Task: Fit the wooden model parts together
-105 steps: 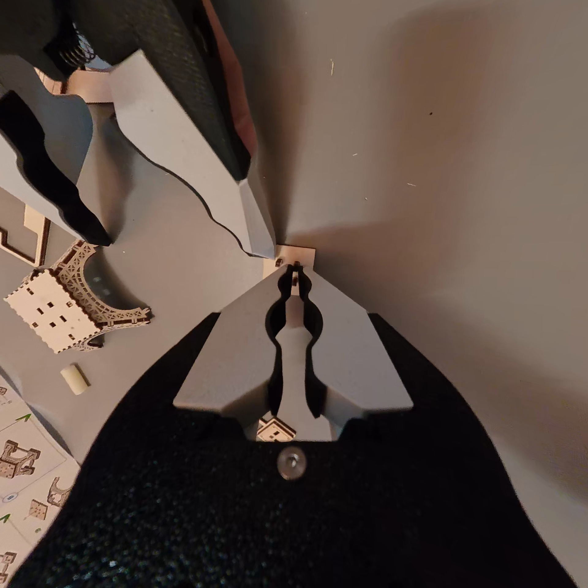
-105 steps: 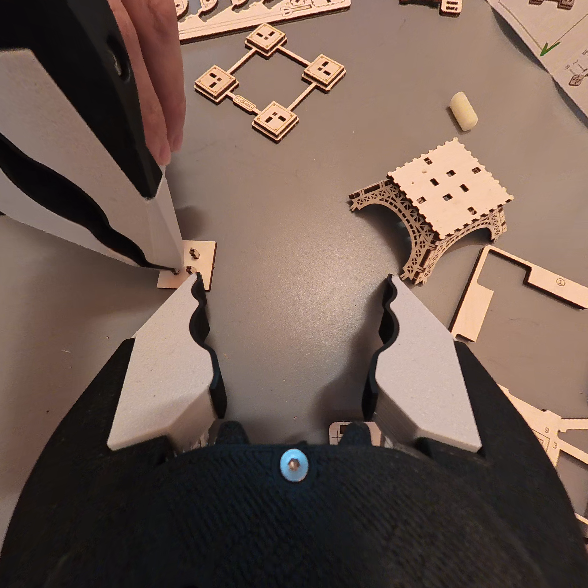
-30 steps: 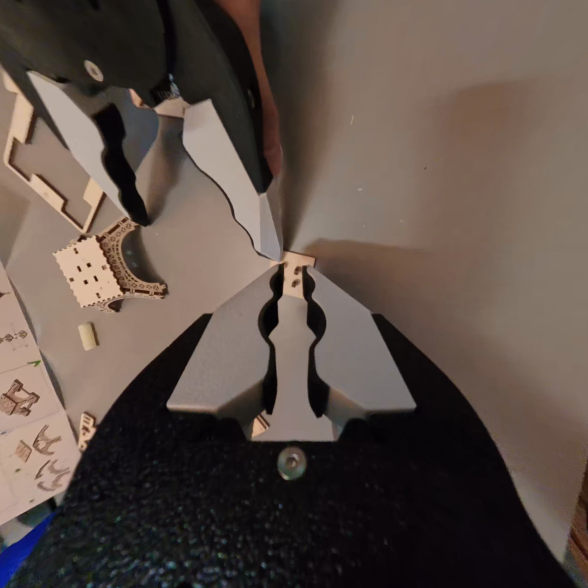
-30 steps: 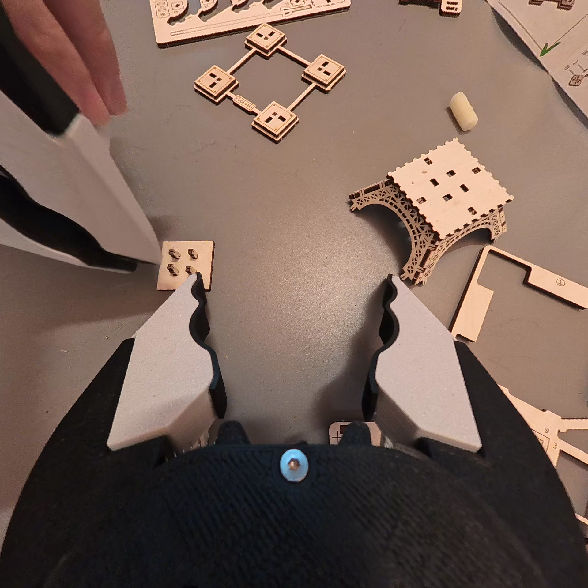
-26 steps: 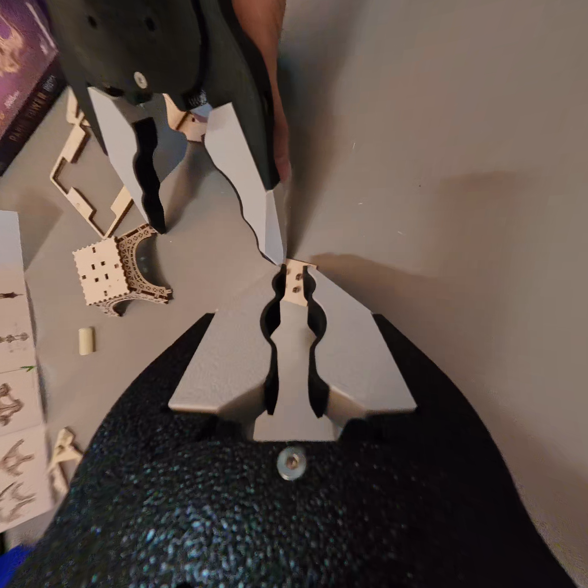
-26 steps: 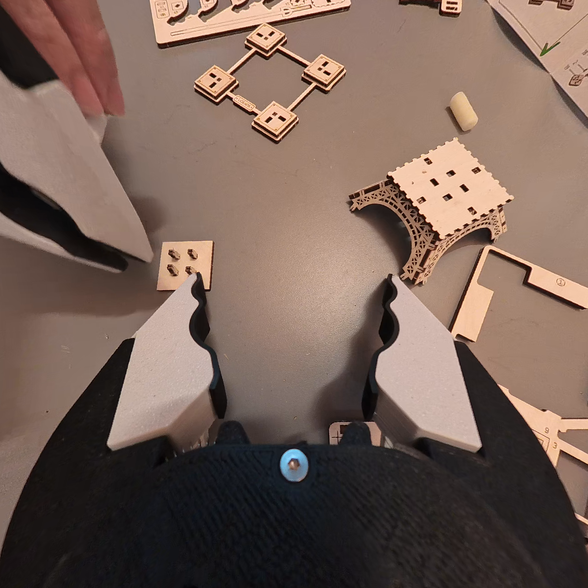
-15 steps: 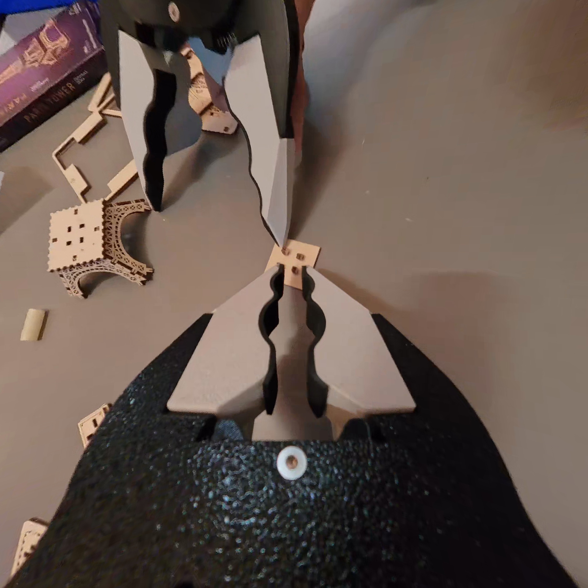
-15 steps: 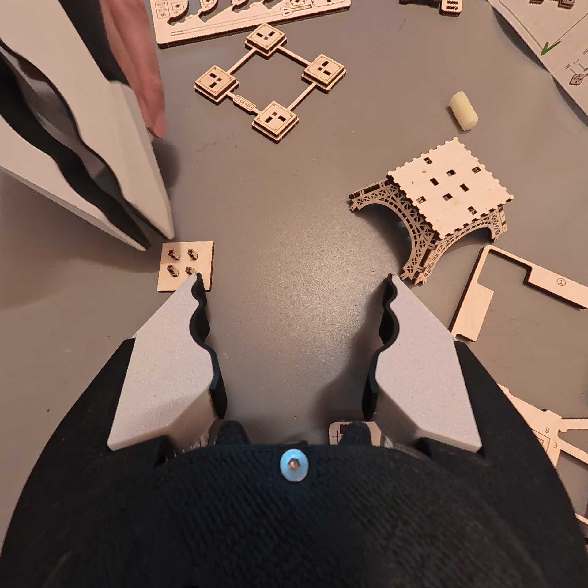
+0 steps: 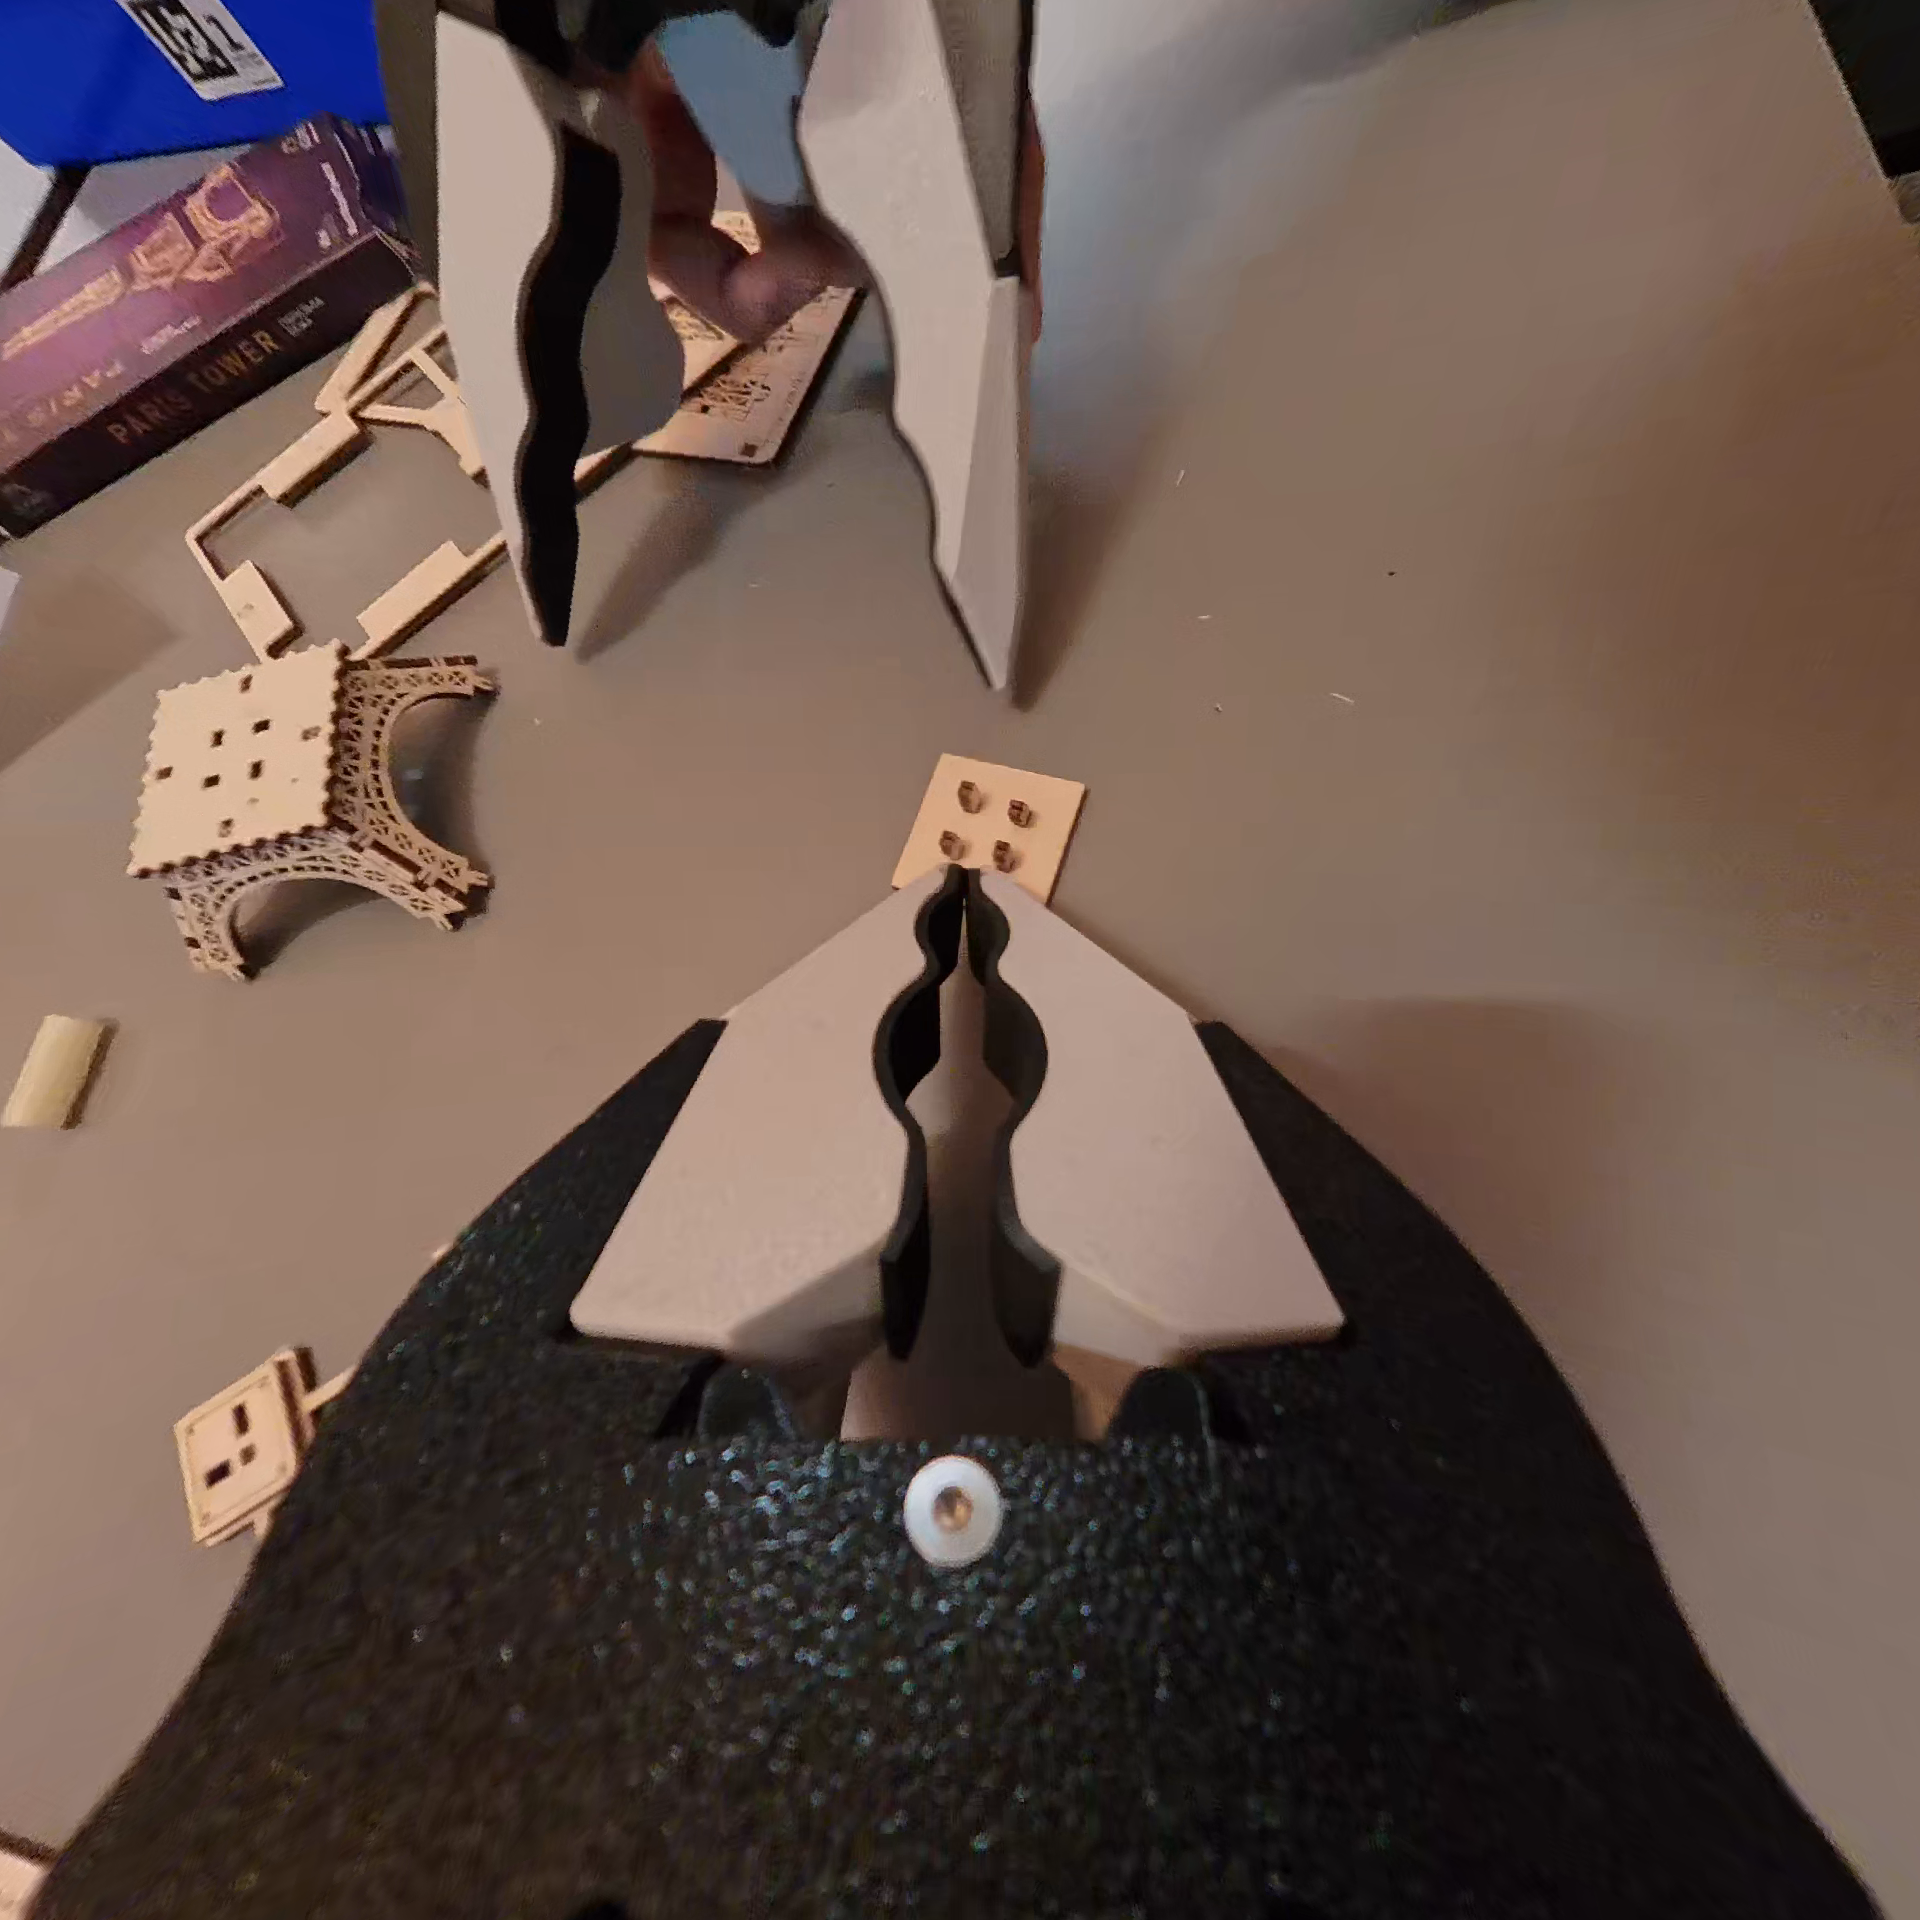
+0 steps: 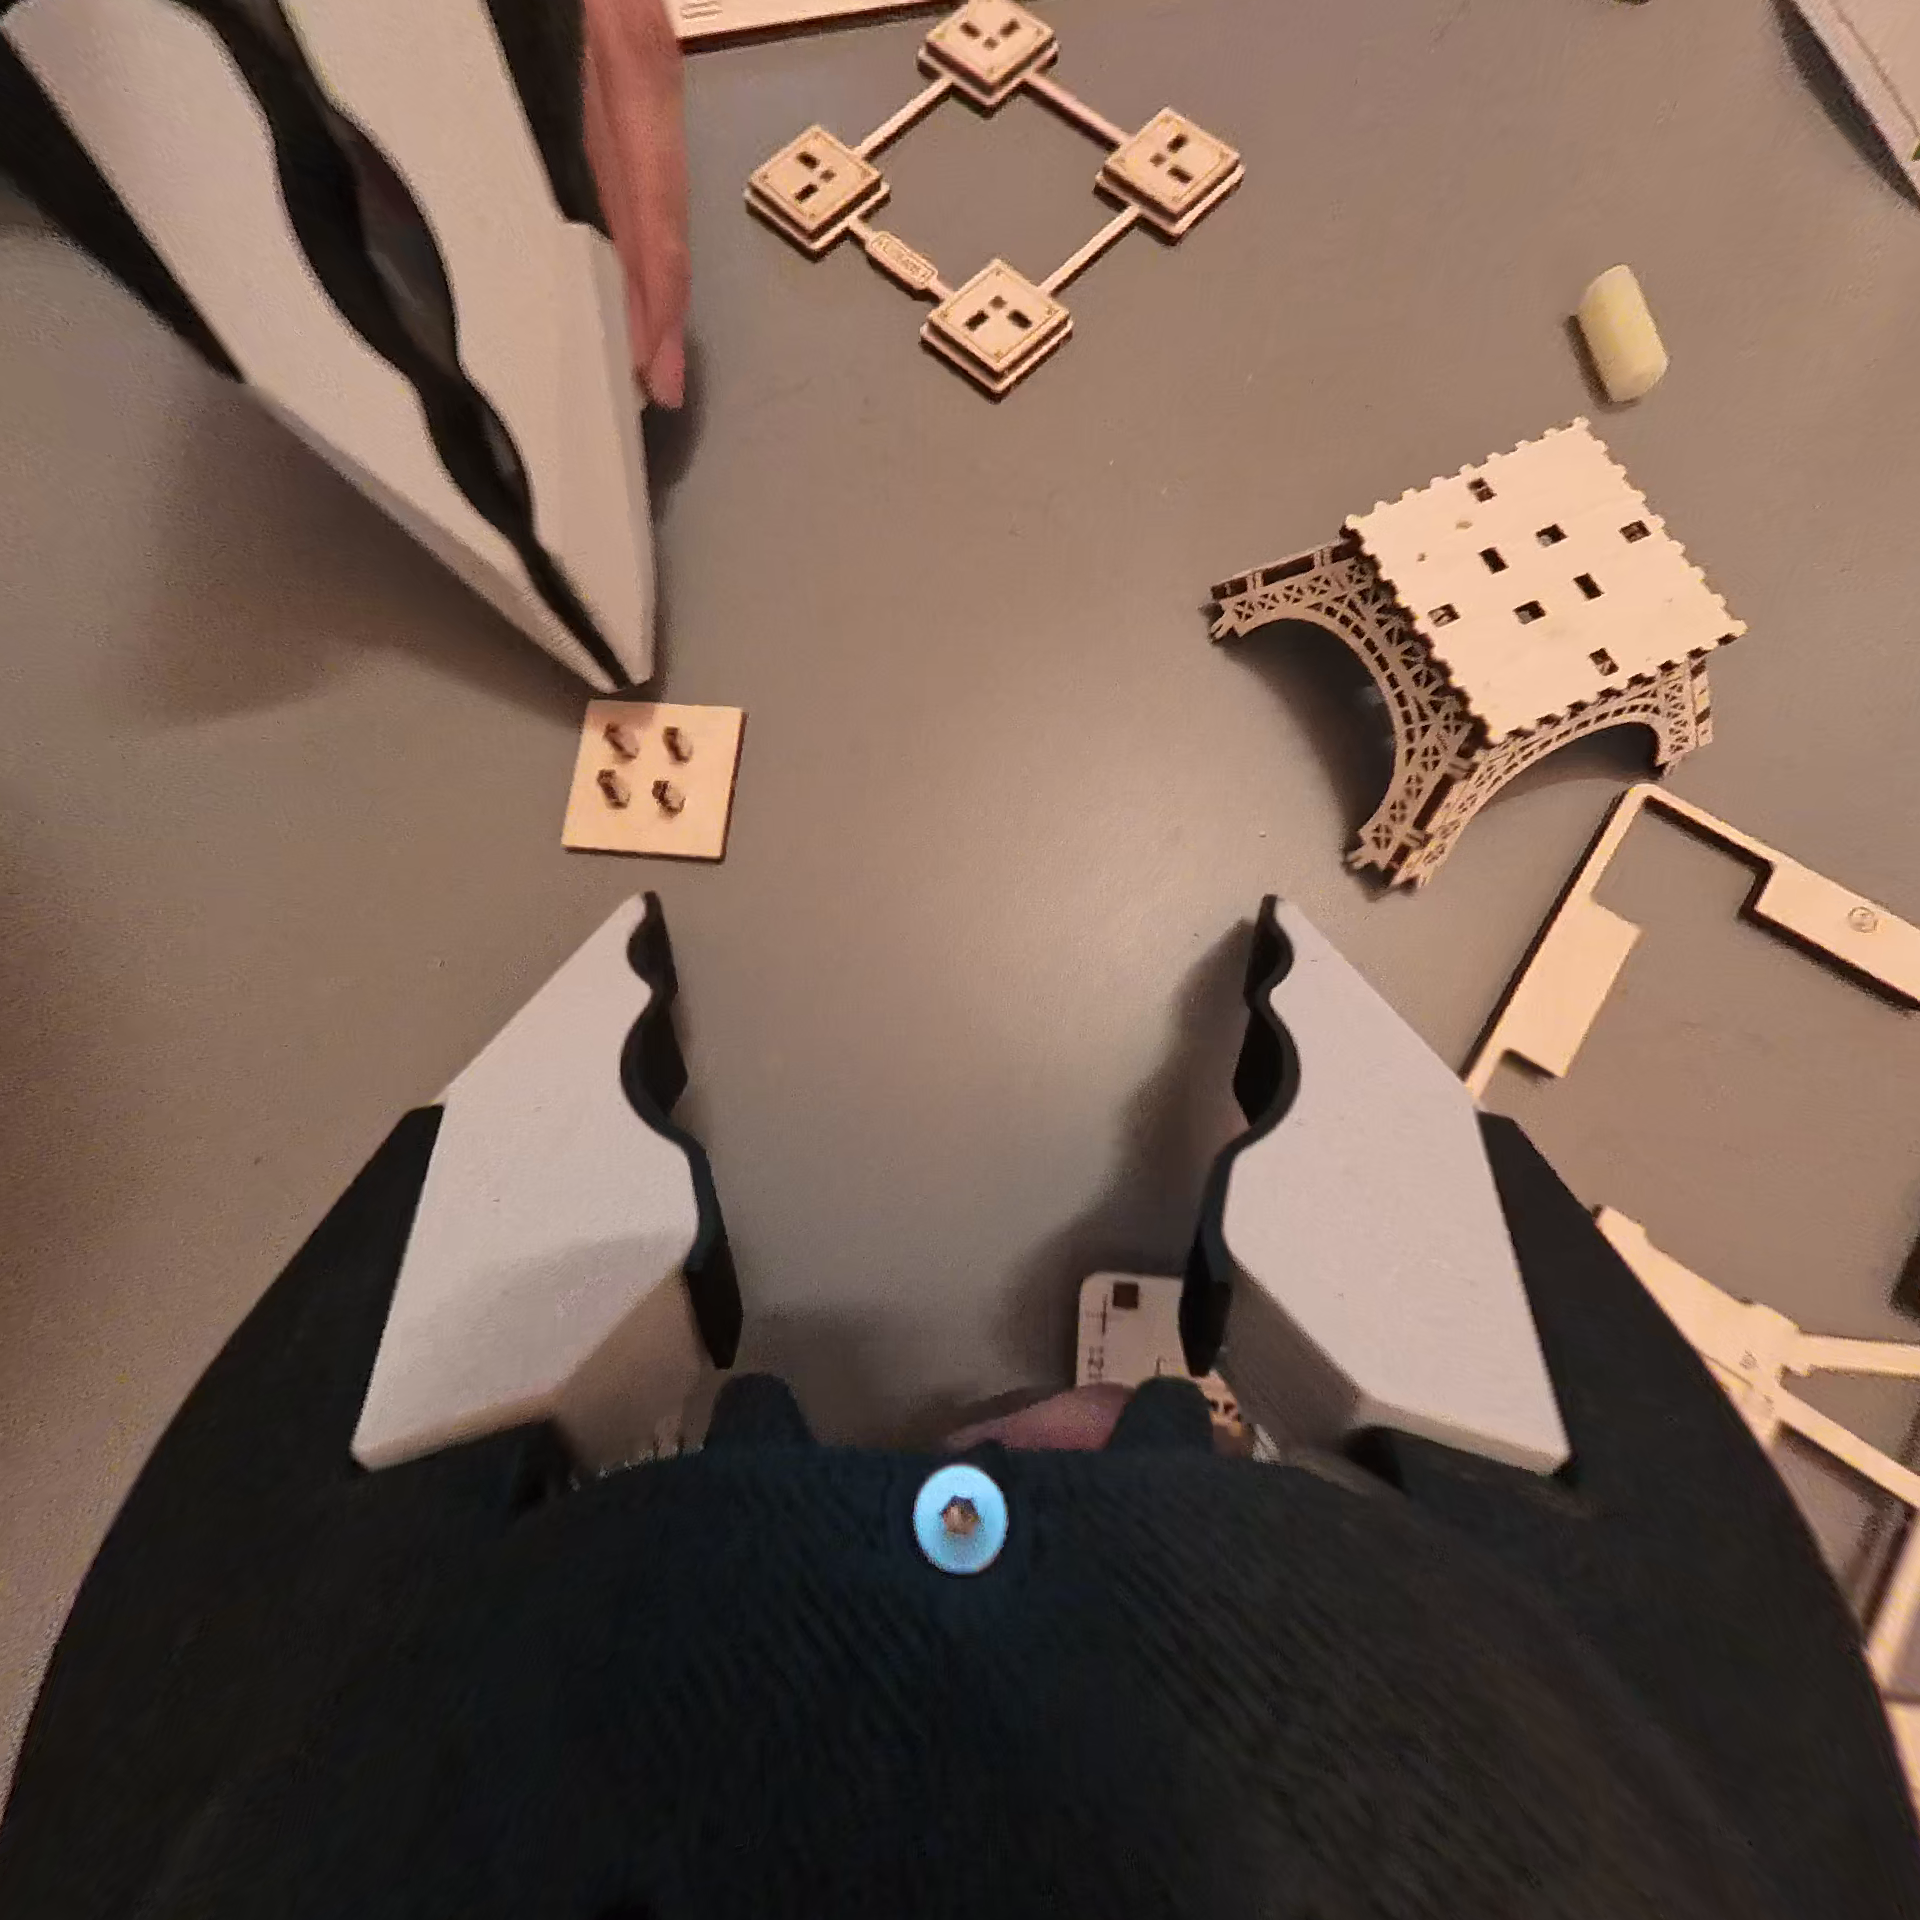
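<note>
A small square wooden plate (image 9: 1023,840) with four pegs lies flat on the grey table; it also shows in the right wrist view (image 10: 694,826). My left gripper (image 9: 961,881) is shut and empty, its tips at the plate's near edge. In the right wrist view the left gripper (image 10: 627,673) points down at the plate's far left corner. My right gripper (image 10: 956,904) is open and empty, a short way back from the plate. In the left wrist view the right gripper (image 9: 774,649) hangs beyond the plate. The wooden arched tower base (image 10: 1486,665) stands to the right (image 9: 291,810).
A wooden square frame with four slotted pads (image 10: 997,197) lies at the back. A pale wax cylinder (image 10: 1621,332) and empty cut-out frames (image 10: 1714,935) lie to the right. A purple box (image 9: 177,343) and a part sheet (image 9: 748,384) lie beyond the right gripper. A person's fingers (image 10: 644,208) hold the left gripper. My right gripper is the nearer one to the pale wax cylinder (image 10: 1621,332): about 15 centimetres, against 20 centimetres. Seen from the left wrist view (image 9: 44,1056) as well.
My right gripper has pulled back off the plate's edge. My left gripper has swung around, drawn back to the plate's edge, and its narrow gap has shut. The plate stays flat.
</note>
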